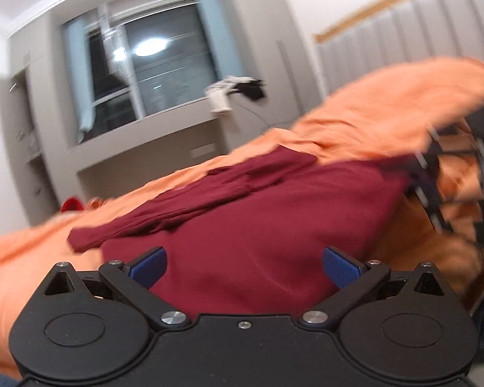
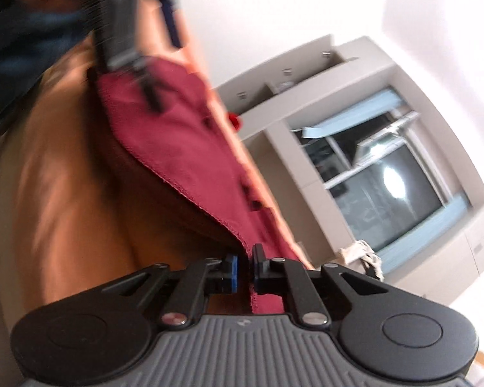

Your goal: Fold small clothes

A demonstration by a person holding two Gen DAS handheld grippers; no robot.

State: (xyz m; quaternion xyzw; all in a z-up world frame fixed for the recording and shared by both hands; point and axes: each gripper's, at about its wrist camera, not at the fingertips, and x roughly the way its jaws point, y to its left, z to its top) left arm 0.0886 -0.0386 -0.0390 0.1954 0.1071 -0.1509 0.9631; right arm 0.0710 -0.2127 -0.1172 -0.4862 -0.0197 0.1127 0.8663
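Left hand-held gripper (image 1: 244,266) is released, blue pads (image 1: 148,266) spread wide, nothing between them; it hovers just over the near edge of the garment (image 1: 258,225). Garment is dark red, lying on the orange sheet (image 1: 371,109) of a bed, one sleeve (image 1: 164,216) folded across the body and pointing left. Both views blurred and tilted.

Right hand-held gripper (image 2: 245,266) is clenched on the garment's stitched hem (image 2: 190,190); cloth runs up from between the jaws, lifted off the sheet (image 2: 64,193) on that side. In the left view the right hand-held gripper (image 1: 448,174) shows blurred at the garment's right edge. In the right view the left hand-held gripper (image 2: 135,32) shows blurred at the garment's far end, above the cloth; contact cannot be told.

Farther back: a small red item (image 1: 71,204) past the sheet's far left edge, too blurred to identify. A white-and-black object (image 1: 232,92) sits on the window ledge. Window (image 1: 151,71) is dark, reflecting a ceiling light, set in grey cabinets (image 1: 25,113). Padded headboard (image 1: 403,29) at upper right.
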